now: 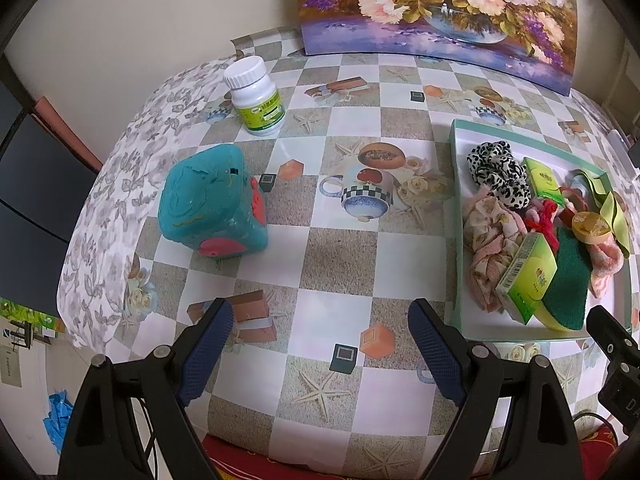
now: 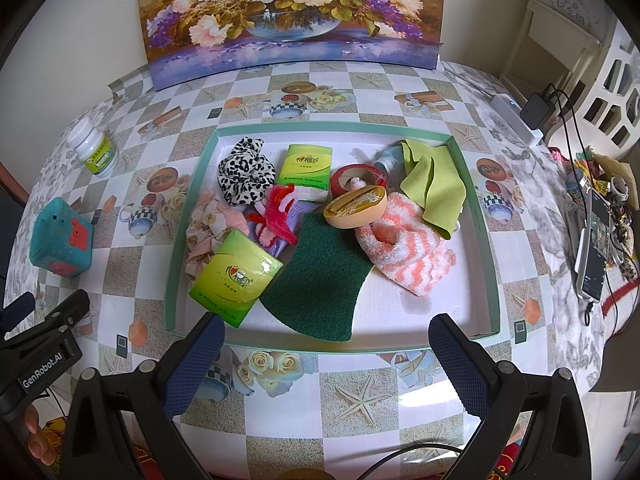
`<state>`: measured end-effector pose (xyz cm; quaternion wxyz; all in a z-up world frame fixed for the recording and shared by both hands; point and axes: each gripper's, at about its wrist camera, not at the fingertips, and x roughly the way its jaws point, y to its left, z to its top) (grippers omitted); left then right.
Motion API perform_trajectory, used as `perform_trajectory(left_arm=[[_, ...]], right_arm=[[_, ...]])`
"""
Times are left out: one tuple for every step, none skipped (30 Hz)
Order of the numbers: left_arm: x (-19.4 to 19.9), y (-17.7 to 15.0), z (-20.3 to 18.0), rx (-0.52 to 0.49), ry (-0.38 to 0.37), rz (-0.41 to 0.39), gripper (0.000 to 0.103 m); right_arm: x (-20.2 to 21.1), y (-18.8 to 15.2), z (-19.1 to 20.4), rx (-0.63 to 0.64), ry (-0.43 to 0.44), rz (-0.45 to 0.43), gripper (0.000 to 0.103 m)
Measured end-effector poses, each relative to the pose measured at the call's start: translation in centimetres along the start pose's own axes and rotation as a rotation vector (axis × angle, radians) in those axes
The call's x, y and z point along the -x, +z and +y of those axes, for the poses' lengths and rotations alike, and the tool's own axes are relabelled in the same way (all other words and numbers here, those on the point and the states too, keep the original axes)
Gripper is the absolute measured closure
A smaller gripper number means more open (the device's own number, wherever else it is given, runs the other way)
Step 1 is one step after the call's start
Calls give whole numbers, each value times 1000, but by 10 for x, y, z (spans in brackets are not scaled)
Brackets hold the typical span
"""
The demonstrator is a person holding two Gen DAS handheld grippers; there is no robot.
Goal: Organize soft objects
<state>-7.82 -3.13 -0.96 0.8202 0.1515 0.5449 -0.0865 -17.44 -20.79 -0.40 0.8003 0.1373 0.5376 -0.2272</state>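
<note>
A teal soft cube (image 1: pixel 214 202) with red patches sits on the checked tablecloth, ahead and left of my open, empty left gripper (image 1: pixel 320 316); it also shows at the left of the right wrist view (image 2: pixel 60 238). A teal-rimmed shallow box (image 2: pixel 486 240) holds a leopard scrunchie (image 2: pixel 246 176), a floral scrunchie (image 2: pixel 210 232), a green scouring sponge (image 2: pixel 320 284), a pink striped sock (image 2: pixel 404 254), a green cloth (image 2: pixel 432 186), two green tissue packs (image 2: pixel 236 280) and a tan round case (image 2: pixel 356 206). My right gripper (image 2: pixel 328 336) is open and empty at the box's near edge.
A white pill bottle (image 1: pixel 256 98) stands behind the cube. A flower painting (image 2: pixel 292 12) leans on the back wall. A phone (image 2: pixel 596 248), charger and cables lie at the right of the table. The table edge drops off at the left.
</note>
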Motion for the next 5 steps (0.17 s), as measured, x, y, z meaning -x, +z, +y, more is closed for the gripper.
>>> perform_trajectory(left_arm=[[0,0,0,1,-3,2,13],[0,0,0,2,-5,4,13],[0,0,0,3,-9,5,14],[-1,0,0,4,-10,6,14],[0,0,0,4,-11,6,14]], right_arm=[[0,0,0,0,0,0,0],[0,0,0,0,0,0,0],[0,0,0,0,0,0,0],[0,0,0,-1,-1,0,0],[0,0,0,0,-1,1,0]])
